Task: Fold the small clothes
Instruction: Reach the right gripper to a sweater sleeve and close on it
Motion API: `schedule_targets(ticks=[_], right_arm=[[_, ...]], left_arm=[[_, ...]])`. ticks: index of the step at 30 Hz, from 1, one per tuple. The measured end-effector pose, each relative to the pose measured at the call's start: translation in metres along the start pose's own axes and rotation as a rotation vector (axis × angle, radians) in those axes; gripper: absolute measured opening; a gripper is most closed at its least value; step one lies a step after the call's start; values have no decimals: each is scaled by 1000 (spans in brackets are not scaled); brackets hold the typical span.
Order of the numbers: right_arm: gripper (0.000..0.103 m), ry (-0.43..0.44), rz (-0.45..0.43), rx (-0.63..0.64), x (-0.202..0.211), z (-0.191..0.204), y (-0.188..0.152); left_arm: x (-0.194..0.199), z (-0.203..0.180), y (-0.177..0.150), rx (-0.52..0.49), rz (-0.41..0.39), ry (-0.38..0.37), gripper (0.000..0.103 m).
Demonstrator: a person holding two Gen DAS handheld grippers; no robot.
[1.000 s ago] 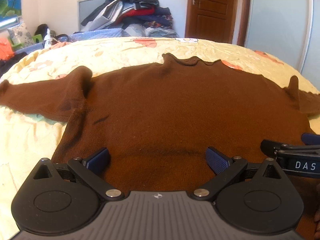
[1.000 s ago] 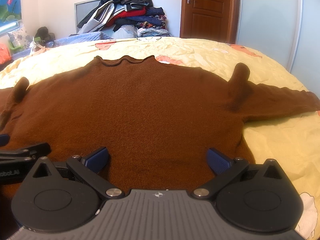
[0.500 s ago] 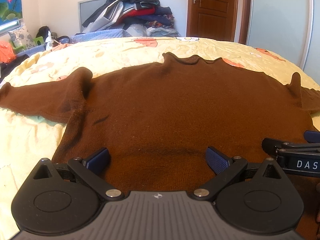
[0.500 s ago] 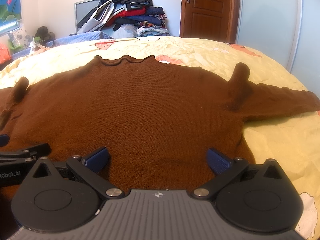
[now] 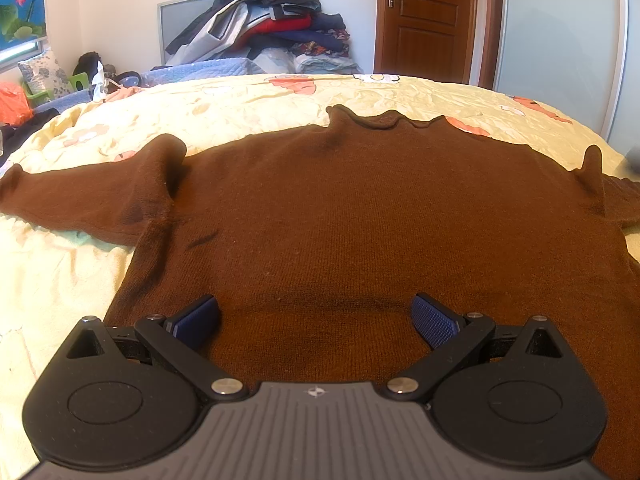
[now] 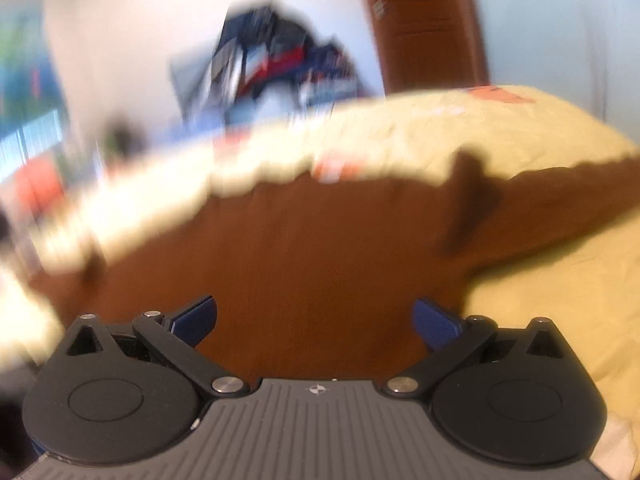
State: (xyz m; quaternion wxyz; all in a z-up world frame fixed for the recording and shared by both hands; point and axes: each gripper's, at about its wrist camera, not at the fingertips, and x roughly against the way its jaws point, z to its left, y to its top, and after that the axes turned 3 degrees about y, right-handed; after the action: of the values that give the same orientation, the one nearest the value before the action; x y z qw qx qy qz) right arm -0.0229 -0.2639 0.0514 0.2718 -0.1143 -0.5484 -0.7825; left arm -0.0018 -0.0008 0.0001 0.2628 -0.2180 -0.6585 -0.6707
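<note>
A brown knit sweater (image 5: 360, 208) lies flat on the yellow bed, front up, collar at the far side and both sleeves spread outward. My left gripper (image 5: 314, 318) is open and empty, low over the sweater's bottom hem. The right wrist view is motion-blurred and tilted. My right gripper (image 6: 314, 318) is open and empty over the right part of the sweater (image 6: 304, 248), with the right sleeve (image 6: 560, 204) stretching off to the right.
The yellow patterned bedspread (image 5: 240, 108) surrounds the sweater. A pile of clothes (image 5: 272, 28) is stacked against the far wall beside a wooden door (image 5: 424, 20). Clutter and an orange bag (image 5: 14, 100) sit at the far left.
My right gripper has swung quickly, tilting and blurring its view, and has left the left wrist view. My left gripper has stayed over the hem.
</note>
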Motion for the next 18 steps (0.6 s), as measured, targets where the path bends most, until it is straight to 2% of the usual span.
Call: schedule_targets(ticks=[3,8,13,15,18], right_arm=[[103,47,-109,-231,38,-78,45],[103,-80,-273,-481,87,-203,90],[102,-145,-273,-747,89,-307,103],[98,-127,-258,-840,81,-332,100],[97,-147,-253,-875,70,-351,98]], left_arm=[[0,0,0,0,0,0,103],[0,0,0,0,0,0,103],[0,0,0,0,0,0,103],[0,0,0,0,0,0,103],[0,1,0,0,0,0,103]])
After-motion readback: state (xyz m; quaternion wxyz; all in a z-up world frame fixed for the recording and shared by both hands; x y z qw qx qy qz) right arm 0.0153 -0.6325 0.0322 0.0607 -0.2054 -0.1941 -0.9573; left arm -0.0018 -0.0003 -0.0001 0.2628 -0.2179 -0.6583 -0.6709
